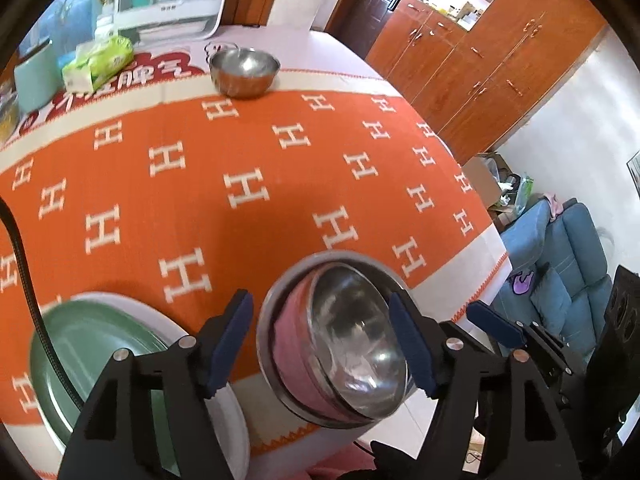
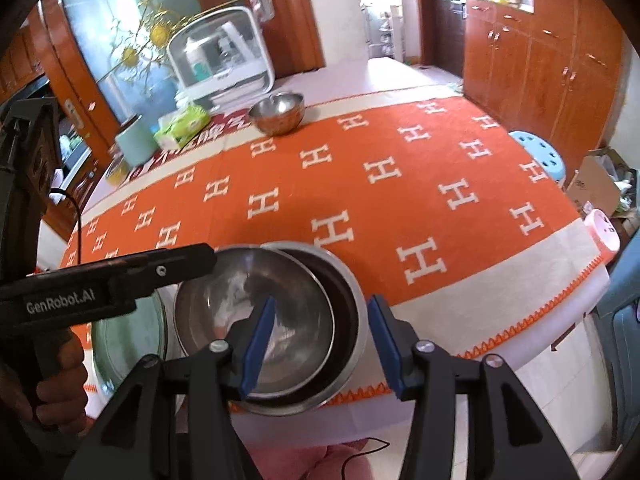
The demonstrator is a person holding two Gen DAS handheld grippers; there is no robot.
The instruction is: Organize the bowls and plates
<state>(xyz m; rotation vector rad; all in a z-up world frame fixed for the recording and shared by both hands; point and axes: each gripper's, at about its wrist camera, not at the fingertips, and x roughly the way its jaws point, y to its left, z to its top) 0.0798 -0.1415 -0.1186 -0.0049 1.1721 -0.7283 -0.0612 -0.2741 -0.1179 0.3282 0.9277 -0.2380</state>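
While we hover over the orange H-patterned tablecloth (image 1: pixel 200 168), our left gripper (image 1: pixel 320 344) has its fingers spread around the nested steel bowls (image 1: pixel 340 344) at the cloth's near edge, and our right gripper (image 2: pixel 320 336) is spread too, straddling their rim. A green plate (image 1: pixel 100 348) lies just left of them; another steel bowl (image 1: pixel 244 70) sits at the cloth's far edge.
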